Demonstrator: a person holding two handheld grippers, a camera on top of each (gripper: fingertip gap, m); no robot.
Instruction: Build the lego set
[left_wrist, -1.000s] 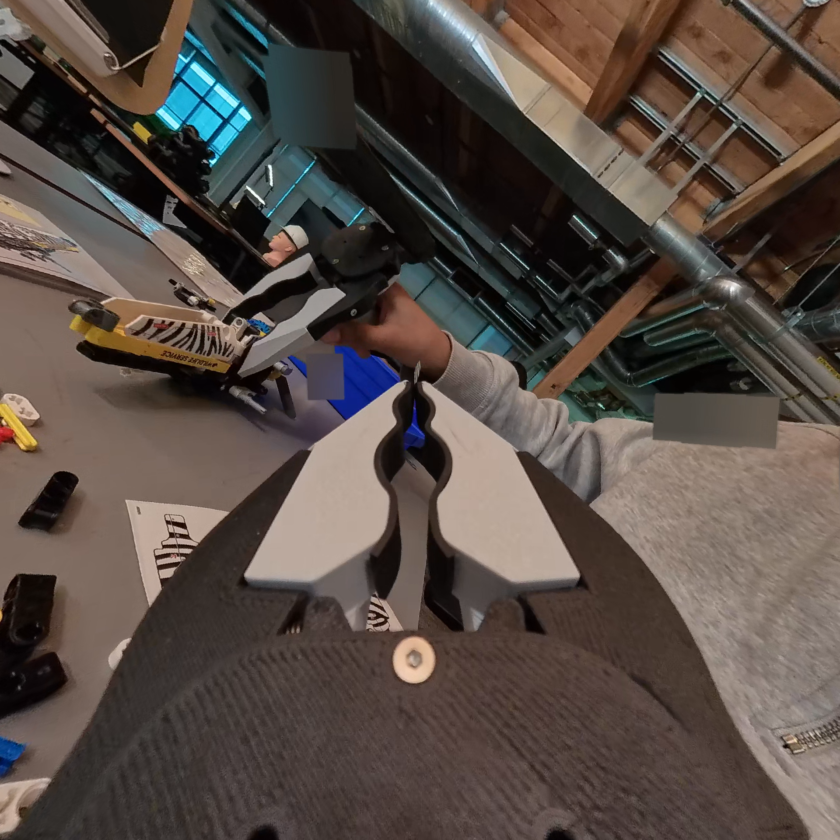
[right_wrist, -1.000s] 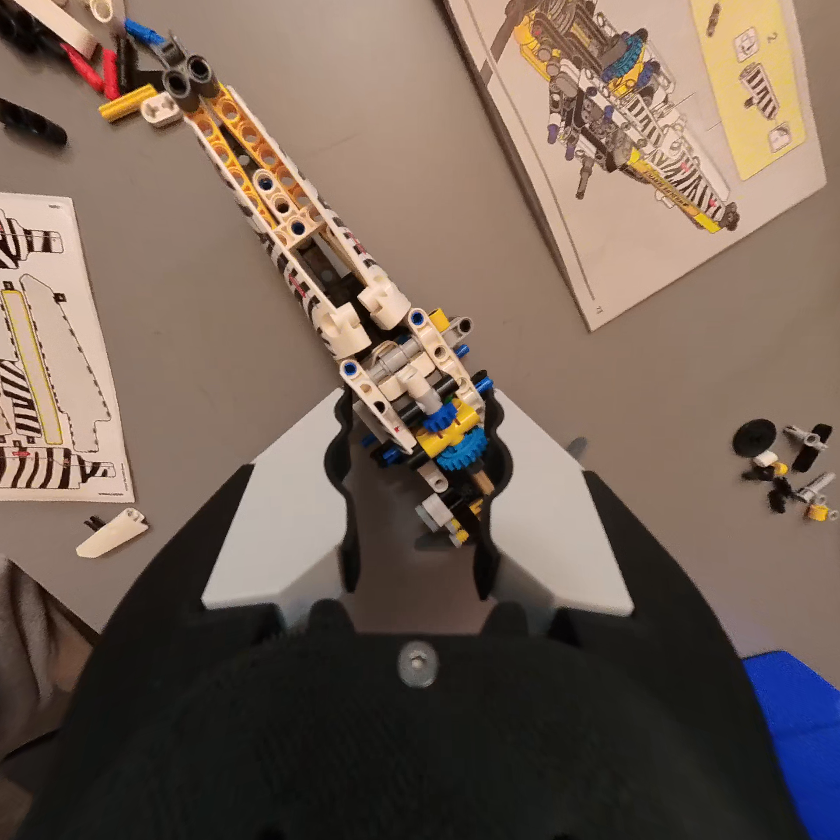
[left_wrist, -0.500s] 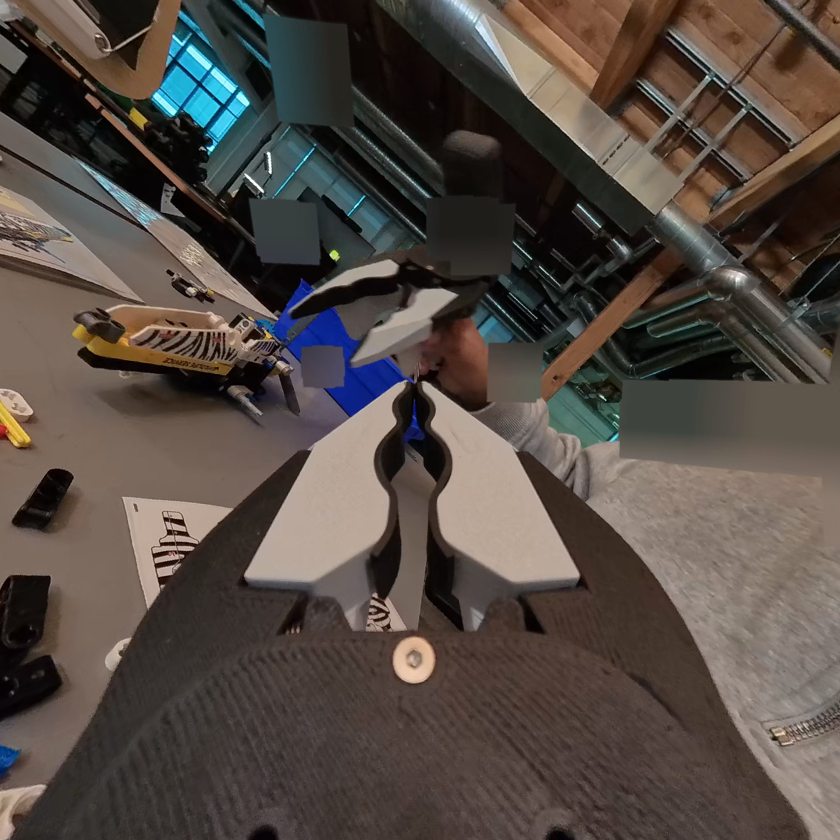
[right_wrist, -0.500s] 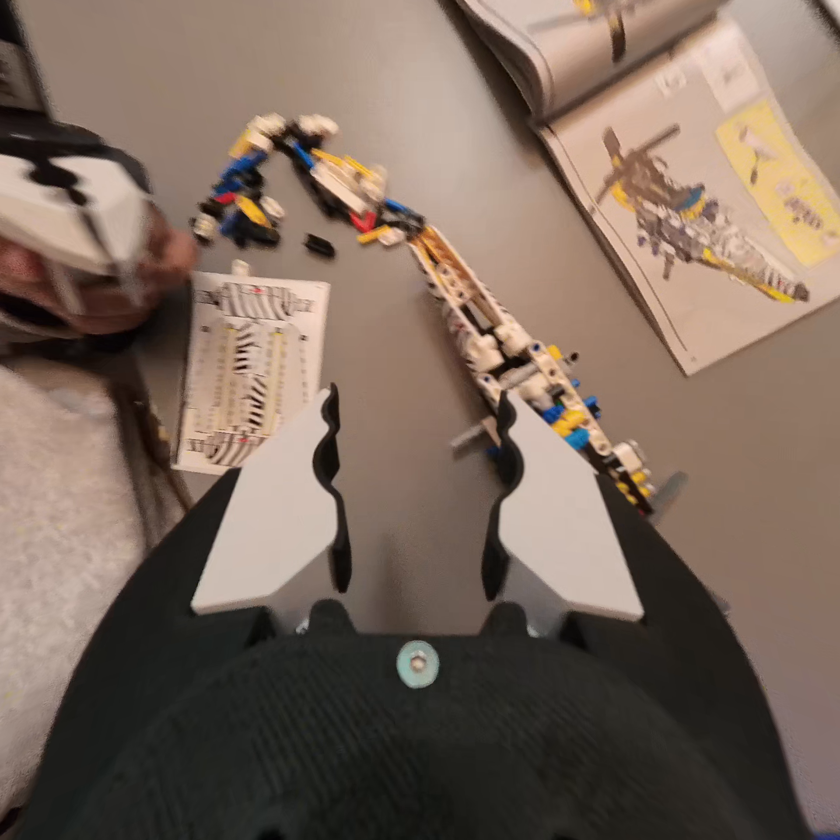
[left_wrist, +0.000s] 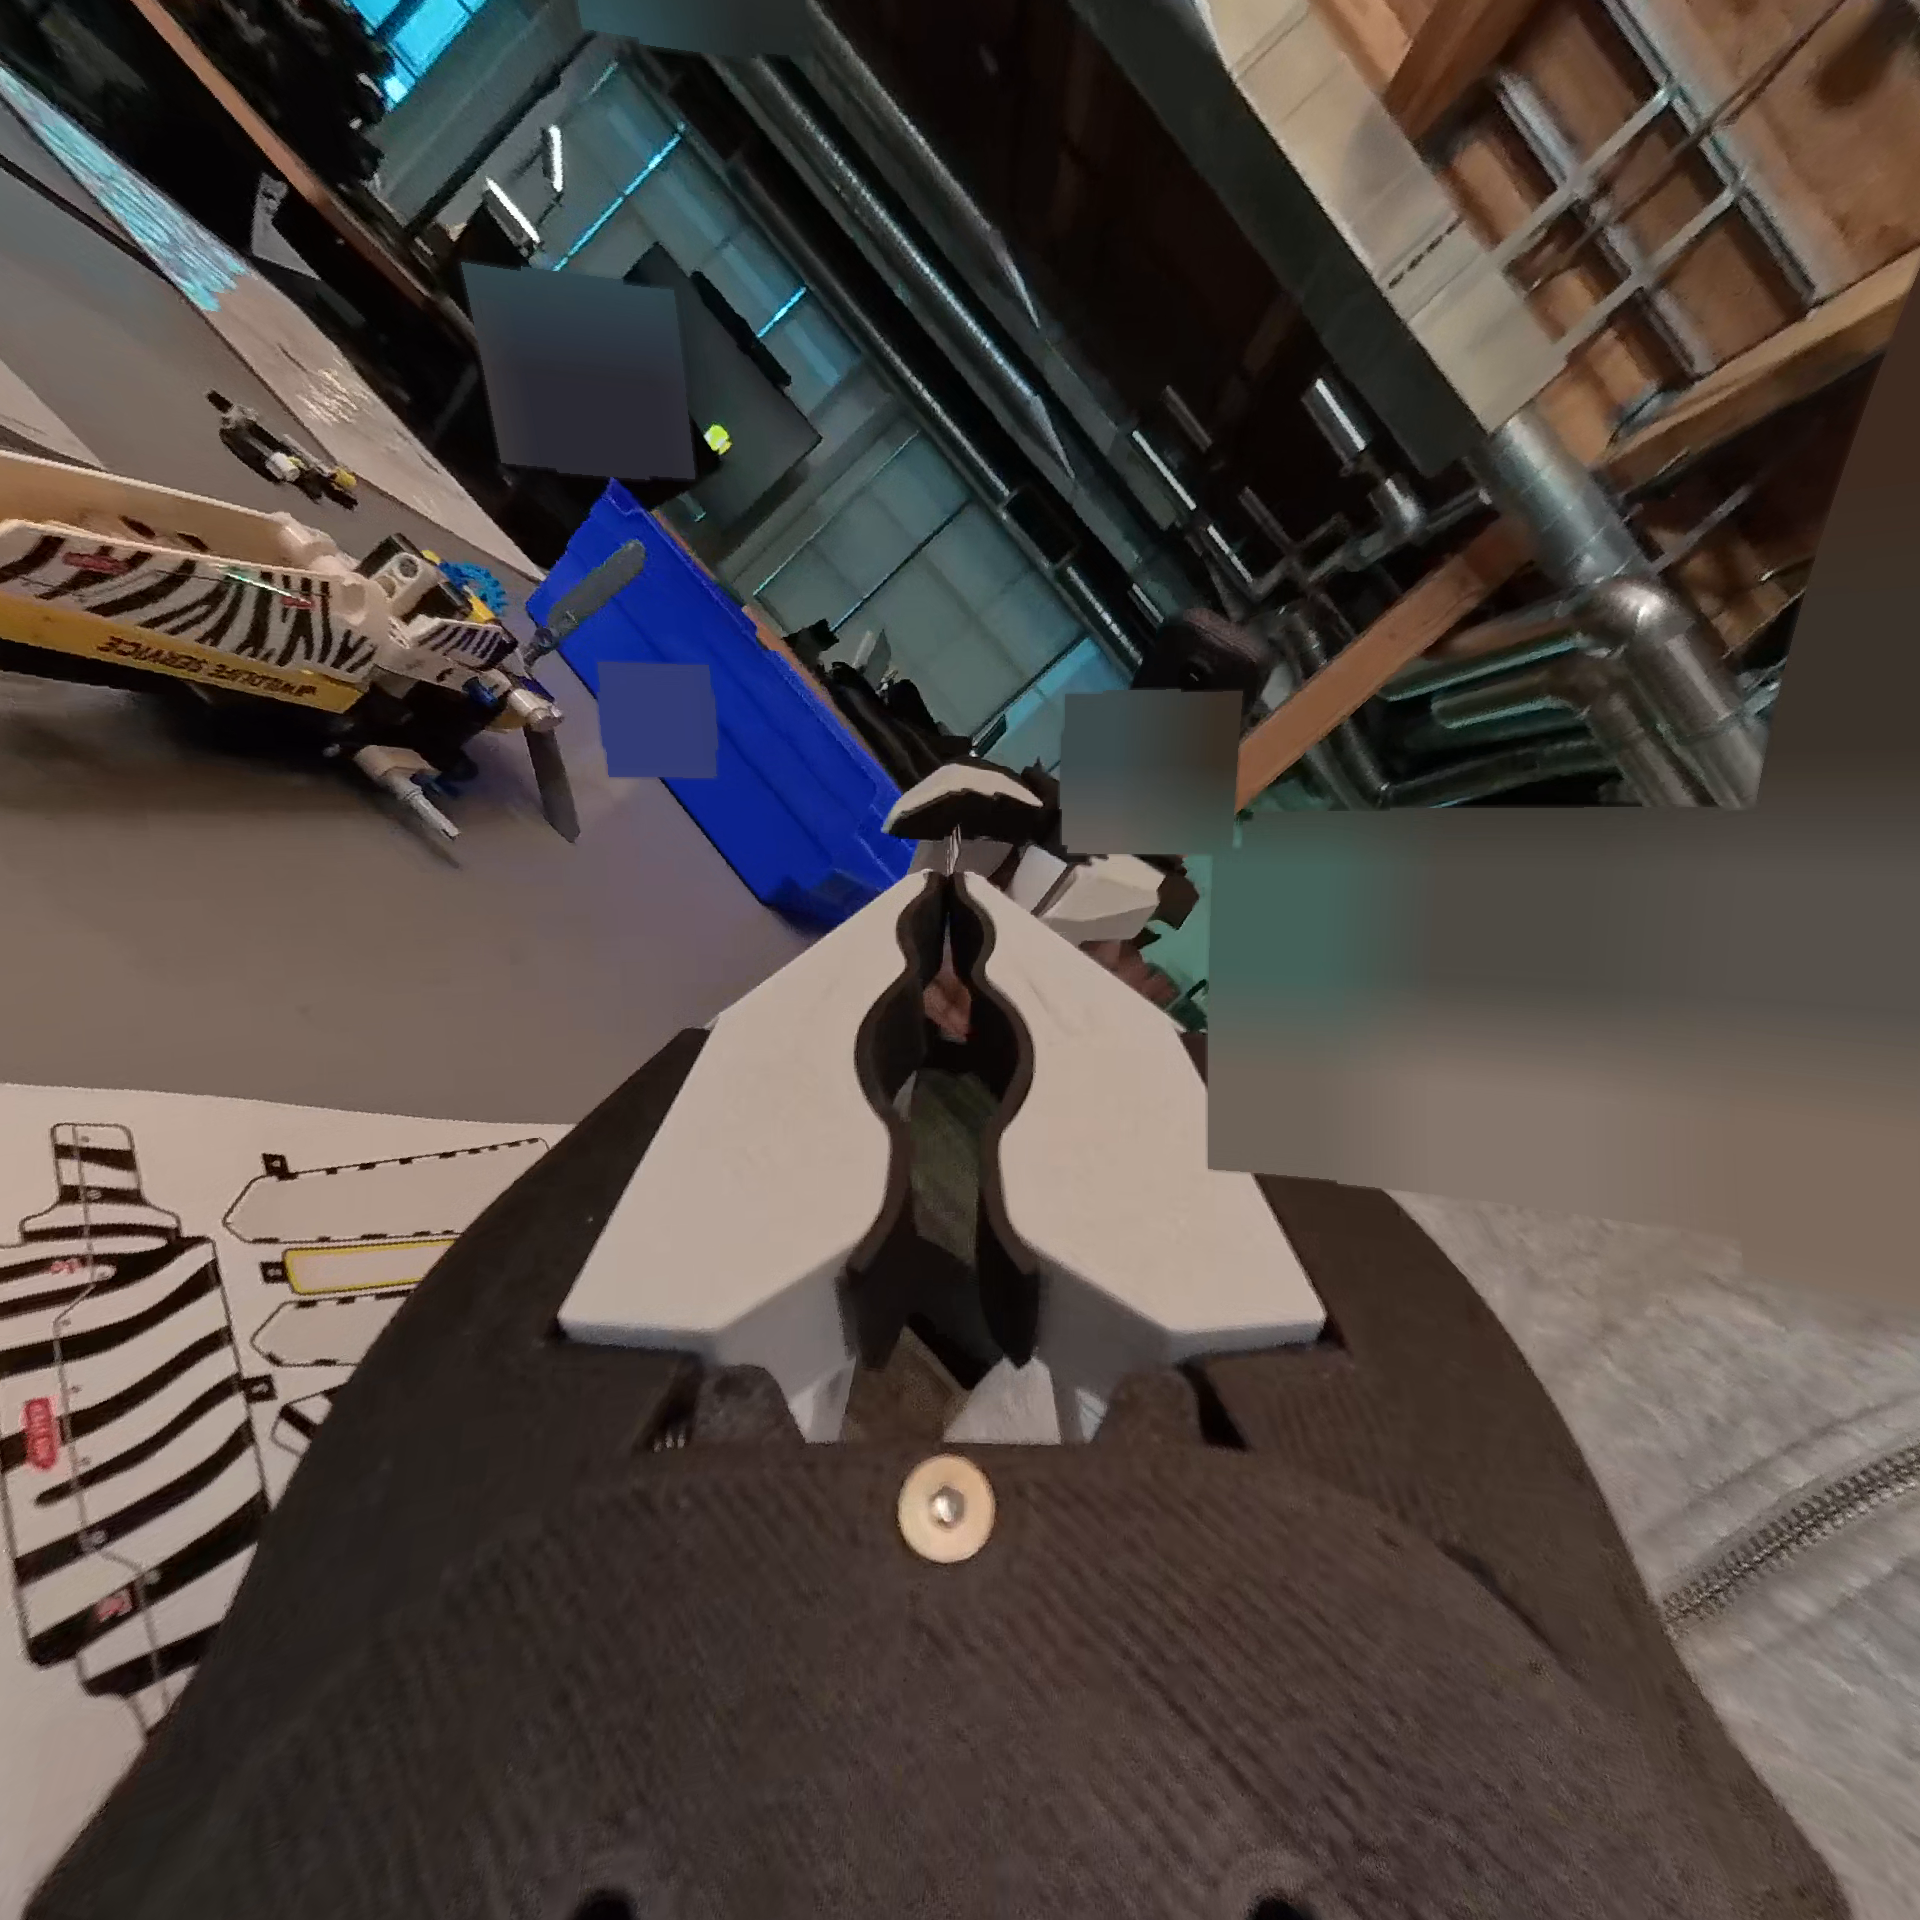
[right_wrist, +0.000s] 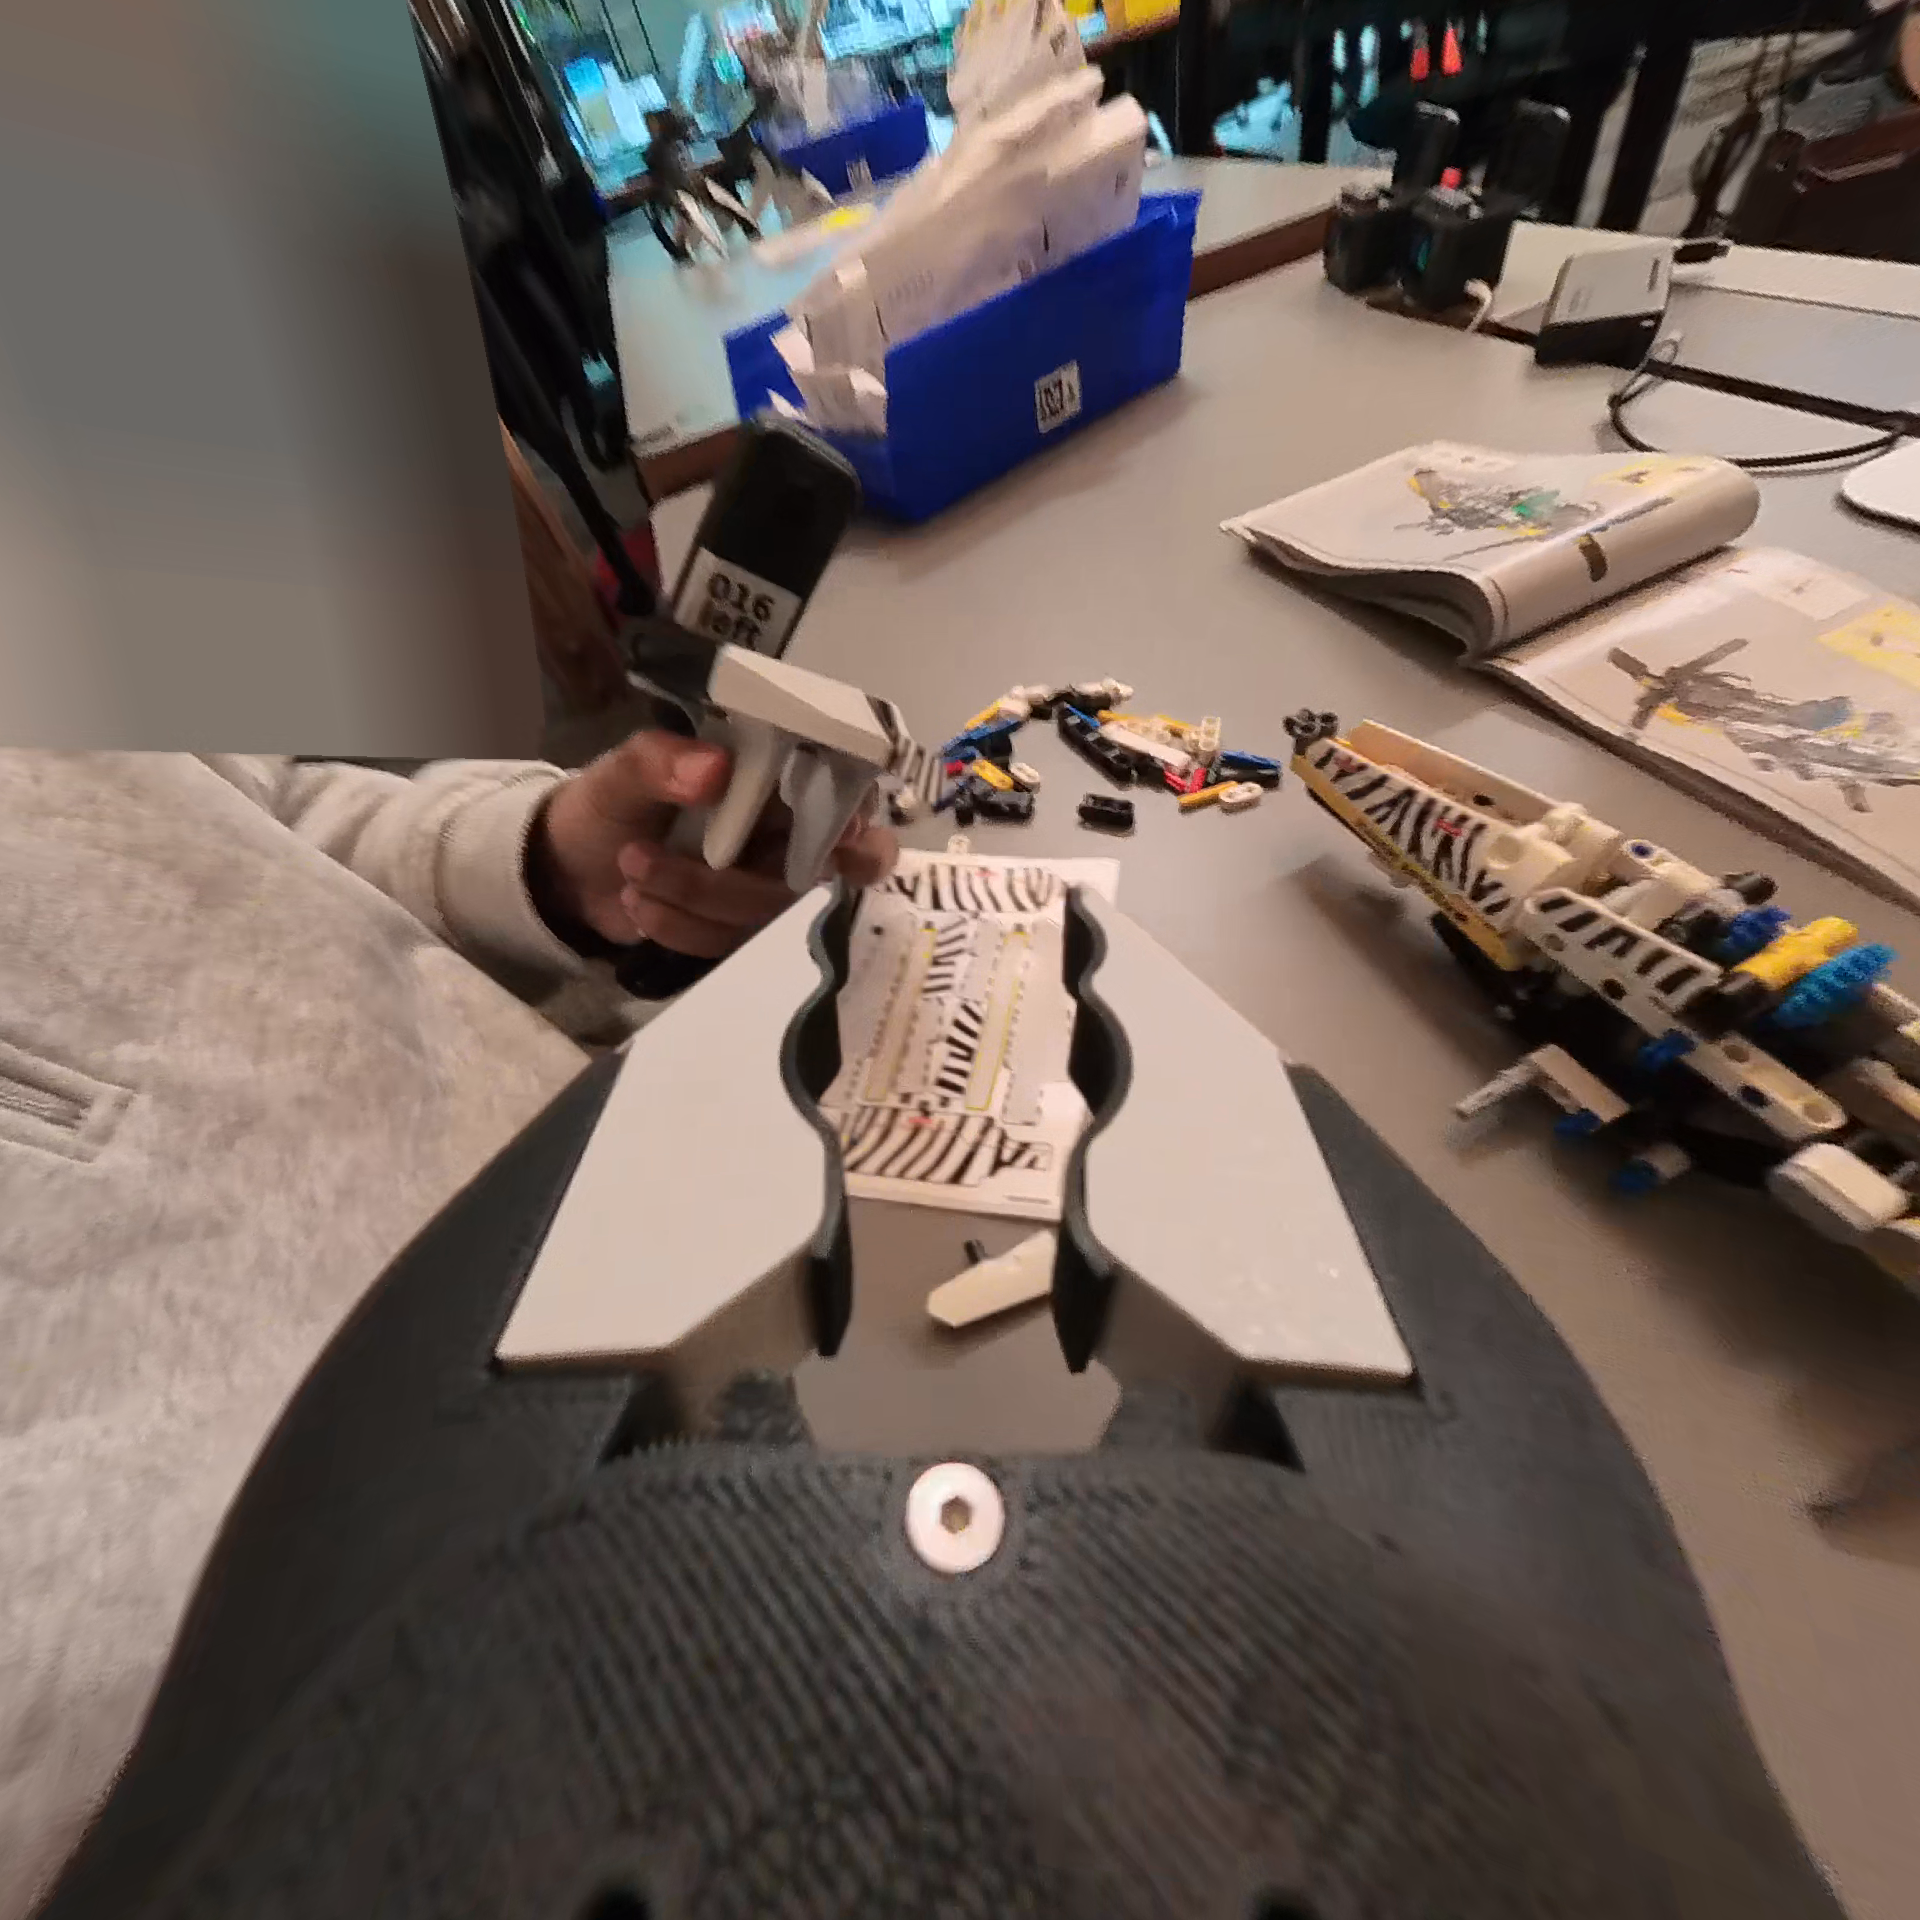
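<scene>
Left wrist view: left gripper (left_wrist: 943, 883) jaws pinched on a thin sticker (left_wrist: 948, 850), seen edge-on and hard to make out. Model (left_wrist: 239, 623) cut off at frame left, well apart from the jaws. Right wrist view: right gripper (right_wrist: 948, 914) jaws wide, holding nothing, above the sticker sheet (right_wrist: 961, 1039); model (right_wrist: 1621, 956) lies on the desk (right_wrist: 1195, 883) to their right, nose cropped.

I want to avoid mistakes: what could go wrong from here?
1. The left gripper pinches the striped sticker only at its tips, so it may curl or slip.
2. The model lies free, with the right gripper open and away from it, so pressing the sticker on could shift it.
</scene>
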